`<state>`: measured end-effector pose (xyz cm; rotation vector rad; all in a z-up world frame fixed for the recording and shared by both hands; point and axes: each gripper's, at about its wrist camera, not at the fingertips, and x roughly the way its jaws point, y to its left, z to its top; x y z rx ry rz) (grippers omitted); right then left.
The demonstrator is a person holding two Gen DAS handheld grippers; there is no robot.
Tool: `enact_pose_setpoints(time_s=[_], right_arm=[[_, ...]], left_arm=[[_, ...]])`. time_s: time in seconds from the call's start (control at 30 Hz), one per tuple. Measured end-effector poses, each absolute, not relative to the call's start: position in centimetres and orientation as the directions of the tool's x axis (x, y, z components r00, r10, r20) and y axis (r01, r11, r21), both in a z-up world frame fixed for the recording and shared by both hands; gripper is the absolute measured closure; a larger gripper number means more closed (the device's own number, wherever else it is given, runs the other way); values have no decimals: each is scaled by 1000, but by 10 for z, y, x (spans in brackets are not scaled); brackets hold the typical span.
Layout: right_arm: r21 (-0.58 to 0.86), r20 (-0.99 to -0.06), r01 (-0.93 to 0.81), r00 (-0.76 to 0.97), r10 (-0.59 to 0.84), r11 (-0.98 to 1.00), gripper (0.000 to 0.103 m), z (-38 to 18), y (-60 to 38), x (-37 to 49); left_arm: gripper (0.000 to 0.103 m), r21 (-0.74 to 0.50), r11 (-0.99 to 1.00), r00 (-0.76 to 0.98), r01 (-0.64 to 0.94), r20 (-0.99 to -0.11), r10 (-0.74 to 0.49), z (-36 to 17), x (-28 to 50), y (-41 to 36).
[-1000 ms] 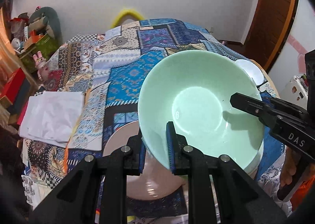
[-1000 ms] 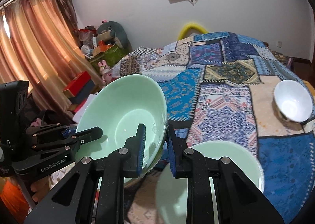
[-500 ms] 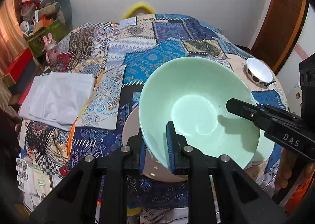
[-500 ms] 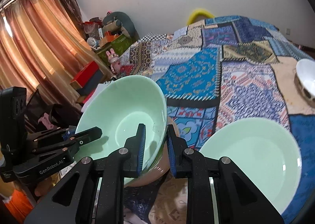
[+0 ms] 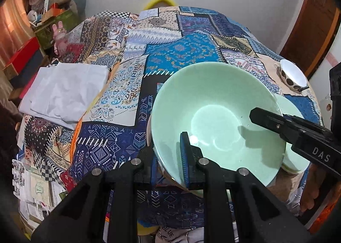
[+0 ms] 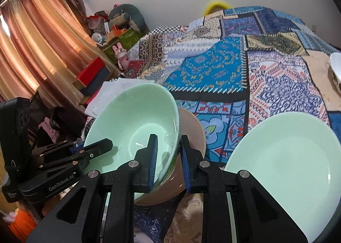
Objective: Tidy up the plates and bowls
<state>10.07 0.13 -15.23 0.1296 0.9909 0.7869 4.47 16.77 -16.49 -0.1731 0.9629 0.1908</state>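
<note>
A large mint-green bowl (image 5: 215, 115) is held by both grippers over a beige plate (image 6: 191, 127). My left gripper (image 5: 168, 157) is shut on the bowl's near rim. My right gripper (image 6: 168, 157) straddles the opposite rim (image 6: 172, 147), with a gap showing between its right pad and the bowl wall. The bowl also shows in the right wrist view (image 6: 136, 127), tilted. A mint-green plate (image 6: 285, 162) lies to the right on the patchwork cloth. A small white bowl with dark spots (image 5: 292, 75) sits at the far right.
The round table wears a blue patchwork cloth (image 5: 181, 51). A folded white cloth (image 5: 61, 91) lies at the left. Boxes, toys and curtains (image 6: 32, 51) crowd the left side of the room. Papers hang over the table's near edge (image 5: 38, 185).
The green bowl has come down toward the beige plate. The right gripper's jaws have widened slightly around the rim. Both cameras now look more steeply down on the table.
</note>
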Motion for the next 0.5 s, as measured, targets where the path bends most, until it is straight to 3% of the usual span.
enact_pose_setpoints(time_s=[0.5], right_arm=[[446,-734,-526,248,632,724,84,-178,12,100]], left_arm=[[85,66,962,548,-264,-811,206,-186,55,172]])
